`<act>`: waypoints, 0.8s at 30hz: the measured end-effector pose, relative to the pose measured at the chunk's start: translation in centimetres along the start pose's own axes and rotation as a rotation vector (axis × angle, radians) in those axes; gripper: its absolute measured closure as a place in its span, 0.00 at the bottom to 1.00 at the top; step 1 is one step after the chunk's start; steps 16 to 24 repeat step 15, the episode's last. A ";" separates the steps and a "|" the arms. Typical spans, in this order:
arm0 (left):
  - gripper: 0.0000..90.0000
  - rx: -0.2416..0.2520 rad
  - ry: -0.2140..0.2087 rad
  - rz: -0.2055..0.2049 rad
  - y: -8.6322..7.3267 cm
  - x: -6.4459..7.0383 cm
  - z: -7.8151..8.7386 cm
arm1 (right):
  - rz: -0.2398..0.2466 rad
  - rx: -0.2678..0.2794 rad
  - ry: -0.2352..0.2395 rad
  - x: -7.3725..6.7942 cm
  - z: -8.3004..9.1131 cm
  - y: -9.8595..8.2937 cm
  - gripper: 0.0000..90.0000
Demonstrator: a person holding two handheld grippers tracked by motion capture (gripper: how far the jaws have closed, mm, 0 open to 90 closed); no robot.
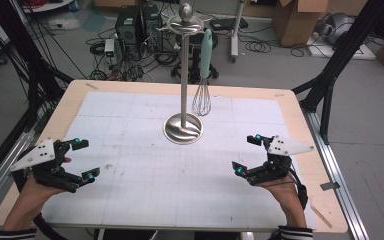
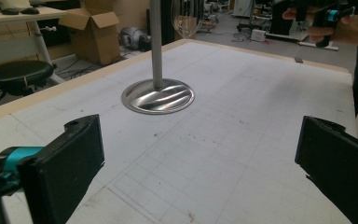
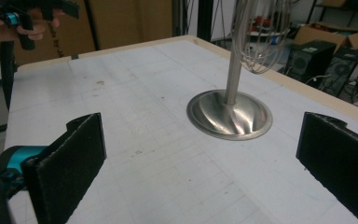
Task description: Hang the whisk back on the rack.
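From above, my left gripper (image 1: 82,159) and right gripper (image 1: 247,154) hover wide open over the mat, well apart, with the whisk (image 1: 203,75) hanging from the steel stand (image 1: 183,75) between them. Along my left jaws, the stand's base (image 2: 158,96) sits ahead. Along my right jaws, the whisk's wires (image 3: 262,35) hang beside the pole.

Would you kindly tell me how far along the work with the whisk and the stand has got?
Looks done: the steel wire whisk with a mint-green handle hangs from the tall polished metal stand with a round base. In hand: nothing; the left gripper and the right gripper are both open, near the table's near edge on either side. Whether the whisk is next to be lifted off or was just hung cannot be told.
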State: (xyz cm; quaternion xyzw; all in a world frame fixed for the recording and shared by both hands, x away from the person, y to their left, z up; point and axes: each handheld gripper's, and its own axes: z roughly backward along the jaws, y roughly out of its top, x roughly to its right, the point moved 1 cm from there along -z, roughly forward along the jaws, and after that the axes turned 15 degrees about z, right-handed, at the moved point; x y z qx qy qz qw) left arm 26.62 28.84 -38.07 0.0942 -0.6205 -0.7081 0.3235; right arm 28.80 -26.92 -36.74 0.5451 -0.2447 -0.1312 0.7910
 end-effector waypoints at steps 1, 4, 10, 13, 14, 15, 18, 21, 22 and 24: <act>0.02 0.002 0.000 0.000 -0.1 0.0 0.0 | 0.001 0.007 -0.007 -0.2 0.3 -0.2 0.00; 0.02 -0.004 0.004 -0.004 -0.2 -0.1 0.0 | 0.006 0.021 -0.021 -0.7 0.8 -0.9 0.00; 0.02 -0.007 0.005 -0.011 -0.3 0.0 -0.2 | -0.024 0.044 -0.031 -1.3 1.5 -2.0 0.00; 0.02 -0.008 0.008 -0.013 -0.3 0.0 -0.2 | -0.030 0.047 -0.042 -1.3 1.6 -2.1 0.00; 0.02 -0.007 0.008 -0.011 -0.3 0.0 -0.2 | -0.033 0.047 -0.042 -1.3 1.6 -2.1 0.00; 0.02 -0.007 0.006 -0.014 -0.3 0.1 -0.2 | -0.026 0.041 -0.039 -1.4 1.5 -2.1 0.00; 0.02 -0.007 0.006 -0.014 -0.3 0.1 -0.2 | -0.026 0.041 -0.039 -1.4 1.5 -2.1 0.00; 0.02 -0.007 0.006 -0.014 -0.3 0.1 -0.2 | -0.026 0.041 -0.039 -1.4 1.5 -2.1 0.00; 0.02 -0.007 0.006 -0.014 -0.3 0.1 -0.2 | -0.026 0.041 -0.039 -1.4 1.5 -2.1 0.00; 0.02 -0.007 0.006 -0.014 -0.3 0.1 -0.2 | -0.026 0.041 -0.039 -1.4 1.5 -2.1 0.00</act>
